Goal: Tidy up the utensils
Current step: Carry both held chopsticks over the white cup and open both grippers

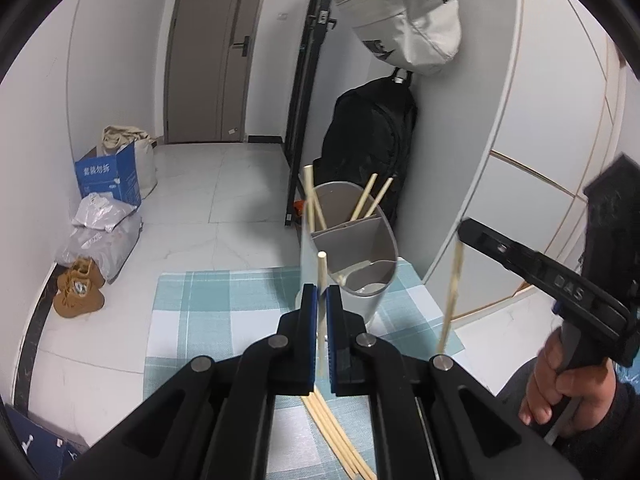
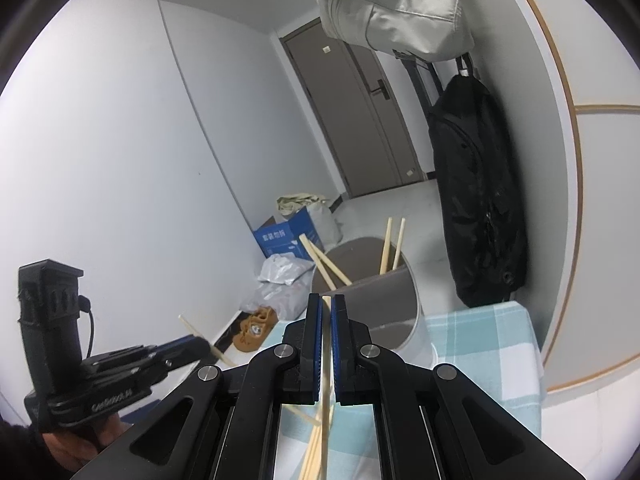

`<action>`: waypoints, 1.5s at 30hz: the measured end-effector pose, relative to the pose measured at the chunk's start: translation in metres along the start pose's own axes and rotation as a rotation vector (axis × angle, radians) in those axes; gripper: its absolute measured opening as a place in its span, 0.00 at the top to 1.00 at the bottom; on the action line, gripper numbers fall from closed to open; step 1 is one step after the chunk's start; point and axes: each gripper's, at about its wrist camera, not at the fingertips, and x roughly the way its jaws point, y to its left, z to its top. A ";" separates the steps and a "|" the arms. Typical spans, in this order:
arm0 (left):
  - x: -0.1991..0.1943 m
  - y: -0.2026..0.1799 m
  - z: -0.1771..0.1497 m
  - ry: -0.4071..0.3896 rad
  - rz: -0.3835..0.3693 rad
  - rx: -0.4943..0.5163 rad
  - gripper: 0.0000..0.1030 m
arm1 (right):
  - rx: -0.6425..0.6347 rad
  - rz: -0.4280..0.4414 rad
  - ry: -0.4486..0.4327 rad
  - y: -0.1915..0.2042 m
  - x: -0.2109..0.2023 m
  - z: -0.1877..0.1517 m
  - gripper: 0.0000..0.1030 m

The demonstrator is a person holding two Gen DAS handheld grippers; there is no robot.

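A grey divided utensil holder (image 1: 352, 248) stands at the far edge of the checked cloth and holds several wooden chopsticks (image 1: 310, 200); it also shows in the right wrist view (image 2: 368, 300). My left gripper (image 1: 321, 300) is shut on one upright chopstick (image 1: 321, 280), just in front of the holder. My right gripper (image 2: 327, 312) is shut on another chopstick (image 2: 326, 360), raised near the holder's right side; that chopstick shows in the left wrist view (image 1: 452, 296). More chopsticks (image 1: 336, 436) lie loose on the cloth below the left gripper.
The blue-and-white checked cloth (image 1: 224, 304) covers a small table near a white cabinet (image 1: 552, 128). A black backpack (image 1: 368, 140) and a grey bag (image 1: 408, 16) hang behind the holder. Boxes, bags and brown shoes (image 1: 78, 292) sit on the floor at left.
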 end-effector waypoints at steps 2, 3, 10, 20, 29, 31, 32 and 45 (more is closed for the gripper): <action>-0.002 -0.006 0.006 -0.001 -0.002 0.009 0.99 | -0.011 0.002 -0.007 0.002 0.000 0.006 0.97; -0.003 -0.008 0.010 -0.001 -0.004 0.011 0.99 | -0.020 0.004 -0.013 0.003 0.000 0.011 0.97; -0.014 -0.021 0.042 -0.030 -0.029 0.027 0.99 | -0.076 0.015 -0.066 0.013 0.002 0.054 0.97; -0.015 -0.031 0.089 -0.084 -0.042 0.052 0.99 | -0.149 0.015 -0.152 0.027 0.017 0.127 0.97; 0.004 -0.029 0.117 -0.084 -0.040 0.072 1.00 | -0.142 -0.009 -0.186 0.018 0.052 0.165 0.97; 0.010 -0.026 0.120 -0.079 -0.036 0.069 1.00 | -0.143 -0.020 -0.191 0.015 0.059 0.169 0.97; 0.014 -0.023 0.121 -0.076 -0.034 0.064 1.00 | -0.140 -0.025 -0.192 0.012 0.064 0.170 0.97; 0.063 -0.013 0.113 0.000 -0.042 0.078 1.00 | -0.115 -0.032 -0.145 -0.012 0.120 0.145 0.97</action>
